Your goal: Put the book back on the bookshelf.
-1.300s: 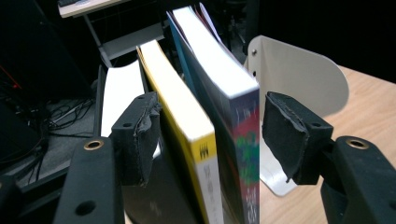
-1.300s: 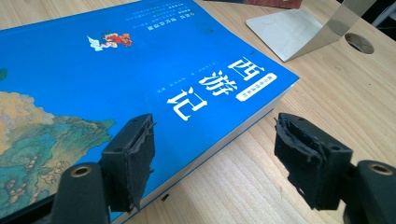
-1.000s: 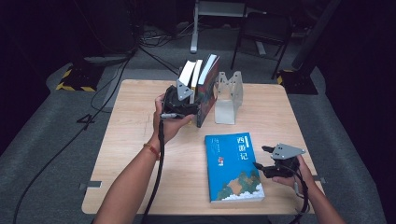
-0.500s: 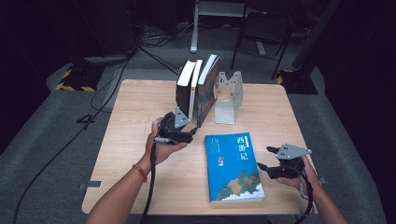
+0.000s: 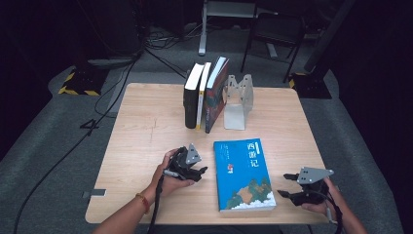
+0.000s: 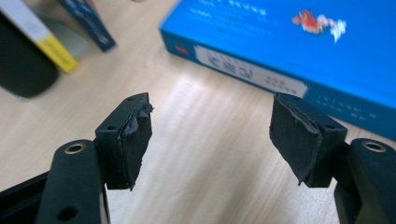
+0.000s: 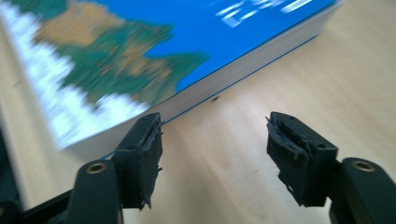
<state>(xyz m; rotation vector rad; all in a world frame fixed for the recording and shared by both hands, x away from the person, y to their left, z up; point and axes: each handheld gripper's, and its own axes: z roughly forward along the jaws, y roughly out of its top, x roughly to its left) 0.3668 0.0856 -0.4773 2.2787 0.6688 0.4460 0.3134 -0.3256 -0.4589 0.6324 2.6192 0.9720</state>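
A blue book (image 5: 242,171) lies flat on the wooden table (image 5: 146,122), its cover up. My left gripper (image 5: 199,171) rests low on the table just left of the book's spine (image 6: 261,79). Its jaws have just been opening and stand apart with only bare wood between them (image 6: 212,114). My right gripper (image 5: 286,187) sits off the book's near right corner, pointing at its page edge (image 7: 224,81). Those jaws (image 7: 215,128) have just been closing, stand apart, and hold nothing; the left pad (image 7: 147,154) is close to the book's corner.
Three books (image 5: 204,95) stand upright at the back middle of the table, leaning toward a grey metal bookend (image 5: 238,102) on their right. Cables run across the dark floor behind. Bare wood spreads to the left and far right.
My left hand has come down and toward the front, from beside the upright books to the blue book's left edge. My right hand has drifted toward the table's near edge.
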